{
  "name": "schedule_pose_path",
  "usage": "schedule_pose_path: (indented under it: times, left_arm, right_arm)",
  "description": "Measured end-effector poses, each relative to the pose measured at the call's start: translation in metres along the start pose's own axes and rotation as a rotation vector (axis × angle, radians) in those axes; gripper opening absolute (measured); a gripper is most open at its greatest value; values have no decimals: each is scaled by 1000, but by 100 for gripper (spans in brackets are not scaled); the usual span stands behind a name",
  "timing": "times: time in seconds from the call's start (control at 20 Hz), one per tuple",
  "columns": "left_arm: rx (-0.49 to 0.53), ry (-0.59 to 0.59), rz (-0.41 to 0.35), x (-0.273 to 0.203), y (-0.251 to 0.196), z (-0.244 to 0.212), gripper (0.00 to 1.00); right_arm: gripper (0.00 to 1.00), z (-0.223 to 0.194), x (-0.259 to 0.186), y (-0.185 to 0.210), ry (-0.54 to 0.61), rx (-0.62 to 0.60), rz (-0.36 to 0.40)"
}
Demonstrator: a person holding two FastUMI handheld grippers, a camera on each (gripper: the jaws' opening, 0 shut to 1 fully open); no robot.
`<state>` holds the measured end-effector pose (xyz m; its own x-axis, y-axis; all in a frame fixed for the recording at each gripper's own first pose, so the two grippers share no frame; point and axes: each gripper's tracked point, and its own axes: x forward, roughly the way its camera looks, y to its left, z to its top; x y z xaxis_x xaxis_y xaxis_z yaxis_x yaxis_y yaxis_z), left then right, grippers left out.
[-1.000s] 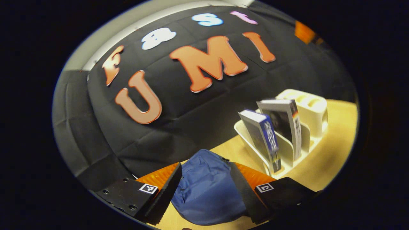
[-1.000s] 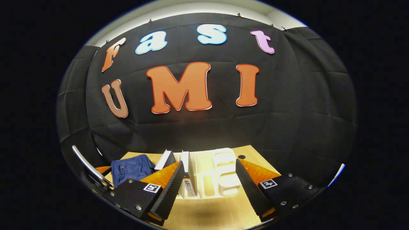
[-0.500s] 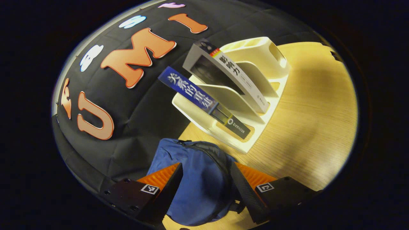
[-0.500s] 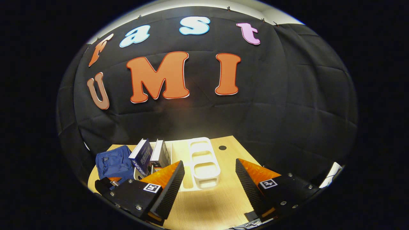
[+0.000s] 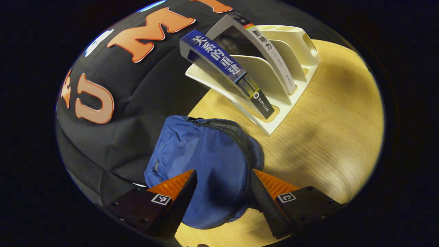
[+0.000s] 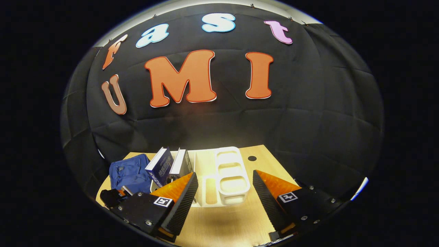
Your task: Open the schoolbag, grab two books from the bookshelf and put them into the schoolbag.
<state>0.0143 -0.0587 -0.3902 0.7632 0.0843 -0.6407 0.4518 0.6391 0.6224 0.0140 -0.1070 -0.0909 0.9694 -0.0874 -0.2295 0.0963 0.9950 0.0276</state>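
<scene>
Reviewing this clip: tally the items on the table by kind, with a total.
Schoolbag: 1
Books: 2, a blue book and a grey book
Bookshelf: 1
Total: 4

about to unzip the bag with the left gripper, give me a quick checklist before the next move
1. Left gripper open: ok, its fingers spread over the schoolbag.
2. Zipper in view: ok, it runs along the bag's top edge; puller position cannot tell.
3. Bag already open: not ok, it looks closed.
4. Two books in the bookshelf: ok, blue book and grey book lean in their slots.
5. Right gripper free: ok, open, holding nothing.
</scene>
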Motion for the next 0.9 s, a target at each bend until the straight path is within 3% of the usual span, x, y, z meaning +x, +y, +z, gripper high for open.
schedule_pose_path:
  times: [0.15,0.25,0.4,0.45,0.5,0.7,0.9]
  left_arm:
    - [-61,45,-72,-6,-2,-10,97]
    - [-94,49,-100,-7,-4,-11,88]
    - [-75,87,-83,-5,-2,-19,19]
    - [-78,100,-63,-8,2,-19,19]
    - [-97,110,-77,-5,-1,-19,6]
    - [-127,151,-216,-9,-2,-16,1]
    - [-177,182,-361,-20,15,-4,1]
  right_arm:
    - [96,3,2,9,-8,17,30]
    - [96,5,4,10,-11,21,37]
    - [96,7,4,10,-17,22,40]
    - [96,8,2,9,-20,23,42]
    - [96,10,1,8,-25,25,43]
    - [96,17,-3,8,-41,59,61]
    - [96,31,-7,21,-75,134,127]
